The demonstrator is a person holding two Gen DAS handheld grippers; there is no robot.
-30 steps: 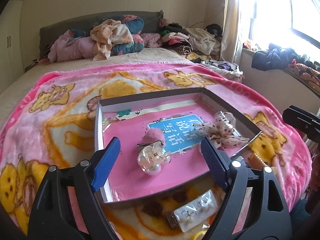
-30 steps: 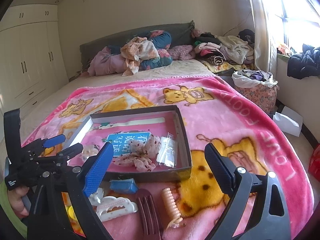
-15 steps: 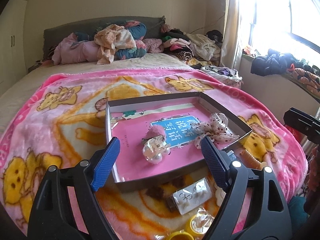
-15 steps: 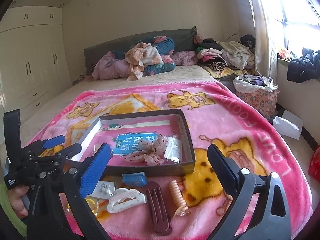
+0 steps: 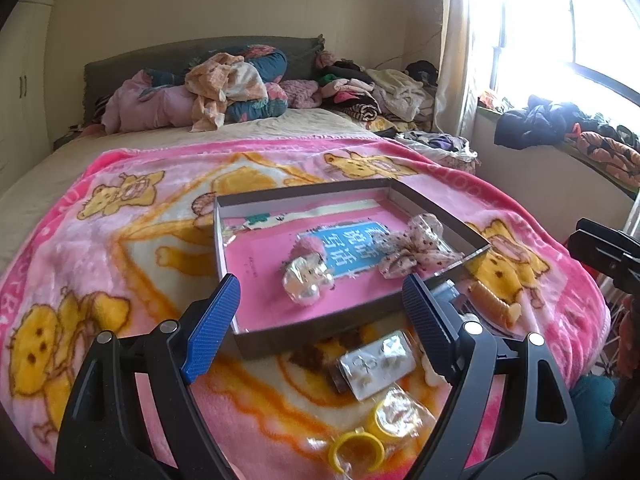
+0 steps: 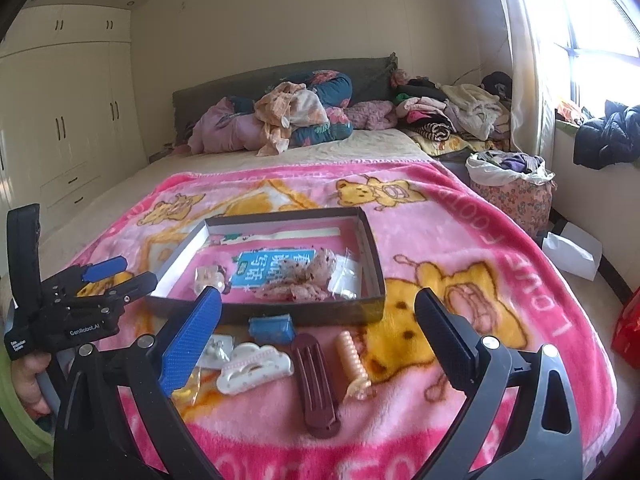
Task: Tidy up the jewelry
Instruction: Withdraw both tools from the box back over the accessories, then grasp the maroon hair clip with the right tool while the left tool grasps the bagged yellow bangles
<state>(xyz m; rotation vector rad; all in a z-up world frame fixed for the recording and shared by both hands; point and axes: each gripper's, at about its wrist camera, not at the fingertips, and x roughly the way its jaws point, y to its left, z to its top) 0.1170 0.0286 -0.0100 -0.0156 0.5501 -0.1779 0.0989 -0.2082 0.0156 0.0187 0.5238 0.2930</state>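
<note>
Both tongs, left tongs and right tongs, gape wide, gripping nothing above the blanket. At six o'clock, yellow rings sit partly cut off behind the left tongs' frame.

On the blanket, hair clips lie before the tray (a bow inside).

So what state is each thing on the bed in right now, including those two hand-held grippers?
Left hand-held gripper: open, holding nothing.
Right hand-held gripper: open, holding nothing.
Box: lidless, flat on the blanket.
Bow: lying in the box.
Pearl packet: in the box, wrapped.
Maroon clip: outside the box, on the blanket.
White clip: outside the box, beside the maroon clip.
Yellow ring: outside the box.
</note>
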